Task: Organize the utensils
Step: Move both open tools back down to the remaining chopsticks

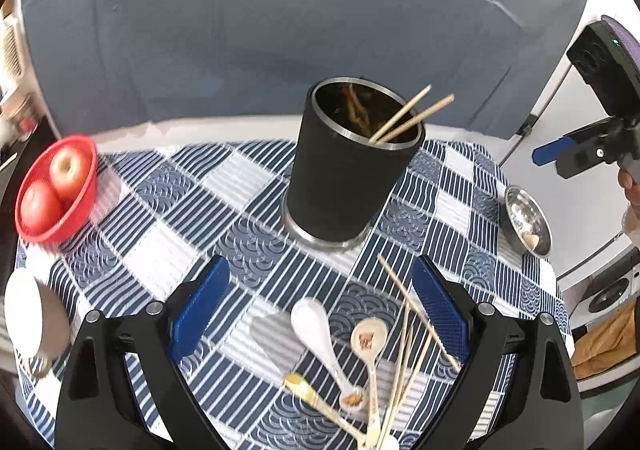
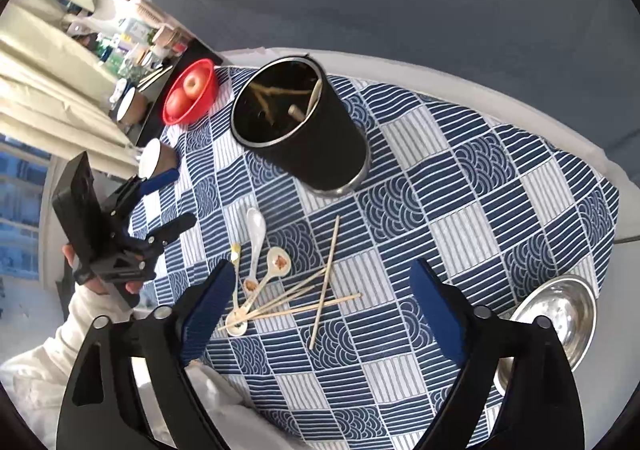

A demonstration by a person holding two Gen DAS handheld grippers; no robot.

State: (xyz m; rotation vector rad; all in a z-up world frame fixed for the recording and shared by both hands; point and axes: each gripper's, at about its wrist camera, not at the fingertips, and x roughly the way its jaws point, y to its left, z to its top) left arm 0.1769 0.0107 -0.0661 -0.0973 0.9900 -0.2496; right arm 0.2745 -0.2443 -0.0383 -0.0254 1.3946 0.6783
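Note:
A black utensil holder (image 1: 344, 166) (image 2: 296, 126) stands upright on the blue checked tablecloth (image 1: 224, 210), with two chopsticks (image 1: 412, 116) leaning out of its mouth. Nearer to me lie three ceramic spoons (image 1: 316, 330) (image 2: 256, 234) and several loose wooden chopsticks (image 1: 404, 330) (image 2: 320, 290) in a fan. My left gripper (image 1: 320, 266) (image 2: 172, 202) hangs open above the spoons, holding nothing. My right gripper (image 2: 323, 268) is open over the loose chopsticks, its pads clear of them. In the left wrist view one blue finger of the right gripper (image 1: 552, 152) shows at the far right edge.
A red bowl (image 1: 80, 210) (image 2: 208, 90) with two apples sits at the table's left. A steel bowl (image 1: 520, 210) (image 2: 560, 310) rests at the right edge. A white cup (image 1: 28, 322) (image 2: 154, 158) stands at the near left. A grey backdrop rises behind the table.

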